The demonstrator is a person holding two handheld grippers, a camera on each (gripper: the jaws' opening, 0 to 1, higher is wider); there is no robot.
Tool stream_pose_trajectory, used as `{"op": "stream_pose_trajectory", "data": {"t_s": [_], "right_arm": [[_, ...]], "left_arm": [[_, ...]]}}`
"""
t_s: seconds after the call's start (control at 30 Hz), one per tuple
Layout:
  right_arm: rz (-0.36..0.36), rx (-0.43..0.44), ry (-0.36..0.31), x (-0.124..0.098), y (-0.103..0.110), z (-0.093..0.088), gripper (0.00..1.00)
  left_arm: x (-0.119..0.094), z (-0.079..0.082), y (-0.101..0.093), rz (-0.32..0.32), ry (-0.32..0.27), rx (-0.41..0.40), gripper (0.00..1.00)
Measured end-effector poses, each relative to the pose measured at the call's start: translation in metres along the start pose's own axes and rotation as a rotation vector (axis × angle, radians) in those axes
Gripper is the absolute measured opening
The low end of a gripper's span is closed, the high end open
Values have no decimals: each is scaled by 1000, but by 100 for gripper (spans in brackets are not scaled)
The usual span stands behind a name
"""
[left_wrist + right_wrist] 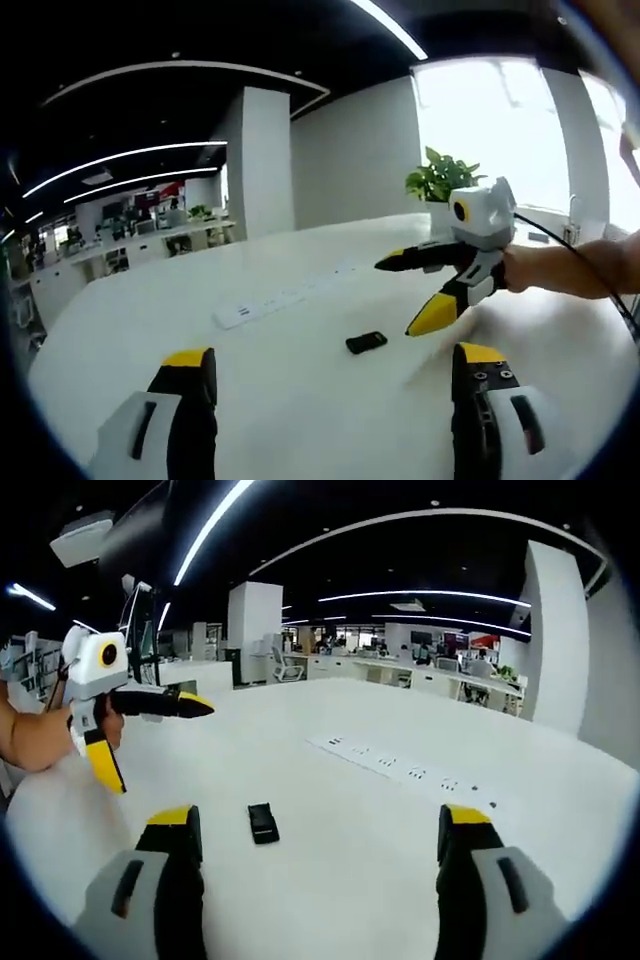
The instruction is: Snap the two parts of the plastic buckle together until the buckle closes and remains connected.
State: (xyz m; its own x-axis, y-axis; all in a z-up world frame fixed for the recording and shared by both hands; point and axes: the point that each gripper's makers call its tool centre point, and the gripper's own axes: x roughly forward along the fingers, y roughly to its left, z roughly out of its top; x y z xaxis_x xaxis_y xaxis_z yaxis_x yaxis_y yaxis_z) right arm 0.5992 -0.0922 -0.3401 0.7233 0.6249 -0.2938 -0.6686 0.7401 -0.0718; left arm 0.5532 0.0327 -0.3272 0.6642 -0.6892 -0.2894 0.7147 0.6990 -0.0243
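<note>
two grippers hang over the white table [300,400], both with nothing in them. in the left gripper view, going left to right: the power strip [262,306] lies flush in the tabletop, the black plastic buckle [366,342] sits just ahead of the left gripper [335,372], whose jaws stand wide apart, and the right gripper [420,293] comes in from the right in a person's hand [528,268], its jaws spread wide too, above and a little beyond the buckle. a potted plant [438,180] stands behind by the window

in the right gripper view, left to right: the left gripper [150,735] held up at the left edge, the buckle [263,823] near the right gripper's own left jaw, and the power strip [400,763] further off

the buckle reads as one small dark lump; i cannot tell whether it is two pieces lying together or already joined. it looks like hard, smooth, moulded plastic, flat and roughly rectangular, on a glossy, slick table. that is the risk: a jaw coming down off-centre would likely skid the light piece across the top instead of trapping it, perhaps towards the strip. the jaw tips look hard, yellow and narrow, so a pinch on the thin edge may flip it or shoot it out. if the halves are pressed together out of line, the prongs could jam without clicking, and the buckle would fall open once let go
</note>
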Motion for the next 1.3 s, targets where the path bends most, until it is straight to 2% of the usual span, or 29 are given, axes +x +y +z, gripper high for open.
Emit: {"op": "stream_pose_trajectory", "data": {"t_s": [0.17,0.27,0.4,0.6,1.3], "right_arm": [[-10,-1,6,-11,6,-1,98],[-20,-16,16,-17,8,-2,93],[-26,3,2,-23,11,-1,95],[-36,4,17,-34,18,-13,95],[-83,-4,20,-58,22,-23,96]], "left_arm": [[-6,0,-5,0,-1,-4,99],[-10,0,-7,5,0,-4,99],[-14,-2,-11,10,-2,-6,99],[-21,-10,-15,12,11,-16,99],[-33,-10,-25,18,1,-5,99]]}}
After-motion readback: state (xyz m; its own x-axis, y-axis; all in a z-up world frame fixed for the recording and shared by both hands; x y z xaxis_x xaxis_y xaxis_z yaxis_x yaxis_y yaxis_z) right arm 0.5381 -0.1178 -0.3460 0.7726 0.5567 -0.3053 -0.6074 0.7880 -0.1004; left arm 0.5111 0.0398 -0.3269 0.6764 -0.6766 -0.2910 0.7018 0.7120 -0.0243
